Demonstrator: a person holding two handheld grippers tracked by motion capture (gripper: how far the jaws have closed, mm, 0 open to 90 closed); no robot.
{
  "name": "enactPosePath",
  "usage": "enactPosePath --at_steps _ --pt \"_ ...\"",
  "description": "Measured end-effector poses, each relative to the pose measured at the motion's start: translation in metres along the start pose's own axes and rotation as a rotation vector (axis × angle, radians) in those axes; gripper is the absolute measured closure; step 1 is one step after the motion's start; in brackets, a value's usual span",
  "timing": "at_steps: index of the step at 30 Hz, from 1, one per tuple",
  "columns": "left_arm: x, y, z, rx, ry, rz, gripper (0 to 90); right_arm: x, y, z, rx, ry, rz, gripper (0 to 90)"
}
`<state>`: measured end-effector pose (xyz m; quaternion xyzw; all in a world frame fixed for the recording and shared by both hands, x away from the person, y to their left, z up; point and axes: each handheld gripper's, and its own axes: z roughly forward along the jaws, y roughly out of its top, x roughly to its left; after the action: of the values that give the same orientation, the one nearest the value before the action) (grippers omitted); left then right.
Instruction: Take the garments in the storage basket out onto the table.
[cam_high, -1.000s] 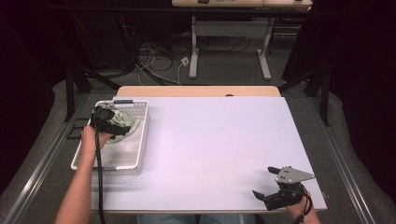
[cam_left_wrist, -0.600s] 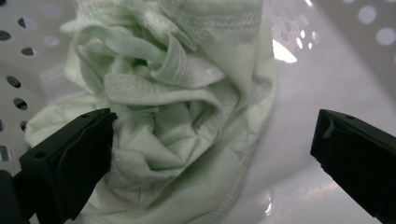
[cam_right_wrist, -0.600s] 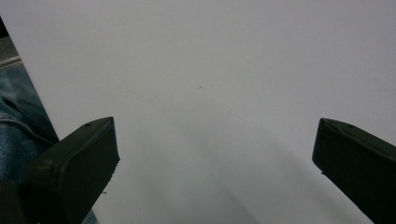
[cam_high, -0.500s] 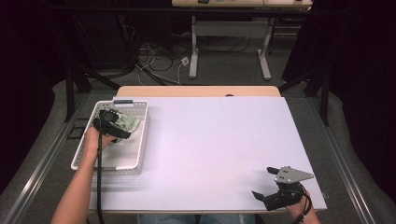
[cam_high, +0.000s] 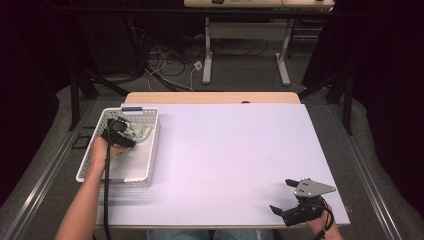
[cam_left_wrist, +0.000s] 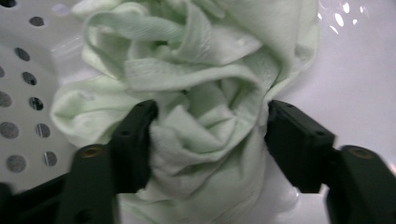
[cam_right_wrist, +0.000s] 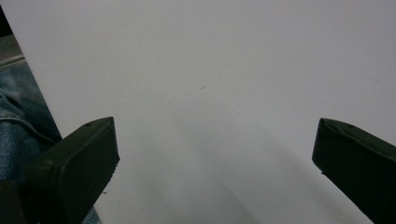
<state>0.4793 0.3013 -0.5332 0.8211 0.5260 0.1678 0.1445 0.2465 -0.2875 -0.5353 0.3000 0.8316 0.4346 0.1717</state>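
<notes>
A crumpled pale green cloth (cam_left_wrist: 201, 70) lies in the far end of a white perforated basket (cam_high: 150, 155) at the table's left. My left gripper (cam_high: 120, 131) reaches down into the basket. Its jaws have just been closing, and both pads now press into the bunched cloth (cam_high: 140, 132) from either side, as the left gripper view (cam_left_wrist: 210, 121) shows. My right gripper (cam_high: 282, 196) rests near the table's front right corner, open, with nothing but bare tabletop between its fingers (cam_right_wrist: 215, 140).
The basket wall (cam_left_wrist: 23, 93) with round holes stands just left of the cloth. The white tabletop (cam_high: 225, 150) stretches between the two hands. The table's front edge and a denim-clad leg (cam_right_wrist: 18, 121) are beside the right gripper.
My left hand has shifted only slightly over the cloth in the basket. The right gripper has kept still.
</notes>
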Motion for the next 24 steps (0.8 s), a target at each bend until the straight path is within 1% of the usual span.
enactPosePath --at_steps 1,2,3,4,5,6,7,8,10,12,13,14,16,17,18,19,21,22,23,24 --pt "0.001 -0.001 0.0 0.0 -0.012 0.0 45.0 0.0 0.0 0.0 0.0 -0.001 0.0 0.0" --pt "0.0 -0.001 -0.001 0.0 -0.014 0.001 53.7 0.0 0.0 0.0 -0.003 -0.007 0.0 0.0" --pt "0.0 -0.001 -0.001 0.003 -0.022 0.007 59.0 0.0 0.0 0.0 -0.003 -0.007 0.0 0.0" --pt "0.0 -0.001 -0.001 0.003 -0.022 0.007 62.6 0.0 0.0 0.0 -0.002 -0.008 -0.001 0.0" --pt "0.0 -0.001 -0.001 0.002 -0.019 0.021 65.8 0.0 0.0 0.0 0.002 0.0 0.0 0.0" --pt "-0.001 0.0 -0.002 0.007 -0.019 0.033 65.8 0.0 0.0 0.0 0.002 0.0 0.0 0.0" --pt "-0.001 0.0 -0.002 0.012 -0.016 0.043 69.3 0.0 0.0 0.0 0.004 -0.003 0.001 0.0" --pt "-0.001 0.0 -0.003 0.015 -0.015 0.047 69.3 0.0 0.0 0.0 0.004 -0.003 0.001 0.0" --pt "0.001 -0.001 -0.006 0.009 -0.038 0.039 71.7 0.0 0.0 0.0 0.004 -0.003 -0.002 0.1" --pt "0.001 -0.002 -0.01 -0.003 -0.047 0.021 72.3 0.0 0.0 0.0 0.005 -0.005 -0.004 0.1" --pt "0.001 -0.002 -0.01 -0.003 -0.047 0.021 72.4 0.0 0.0 0.0 0.005 -0.005 -0.004 0.1" --pt "0.001 -0.002 -0.014 -0.023 -0.052 0.015 72.5 0.0 0.0 0.0 0.002 -0.007 -0.004 0.1" --pt "0.002 -0.003 -0.018 -0.038 -0.059 0.009 72.5 0.0 0.0 0.0 0.001 -0.005 0.0 0.0" --pt "0.002 -0.003 -0.018 -0.038 -0.059 0.009 72.5 0.0 0.0 0.0 0.001 -0.005 0.0 0.0" --pt "0.002 -0.004 -0.023 -0.068 -0.069 0.003 72.6 0.0 0.0 0.0 0.002 -0.004 -0.002 0.0" --pt "0.002 -0.004 -0.023 -0.068 -0.069 0.003 72.6 0.0 0.0 0.0 0.002 -0.004 -0.002 0.0" --pt "0.001 -0.007 -0.028 -0.115 -0.075 -0.011 72.6 0.001 0.0 0.0 0.0 -0.007 -0.001 0.1" --pt "0.001 -0.008 -0.028 -0.126 -0.078 -0.014 72.6 0.0 0.0 0.001 -0.003 -0.01 -0.007 0.0" --pt "0.0 -0.008 -0.029 -0.111 -0.074 0.002 72.6 0.001 0.0 0.001 -0.002 -0.011 -0.001 0.1" --pt "-0.001 -0.008 -0.03 -0.108 -0.063 0.011 72.6 0.0 0.0 0.001 -0.005 -0.009 -0.002 0.0"
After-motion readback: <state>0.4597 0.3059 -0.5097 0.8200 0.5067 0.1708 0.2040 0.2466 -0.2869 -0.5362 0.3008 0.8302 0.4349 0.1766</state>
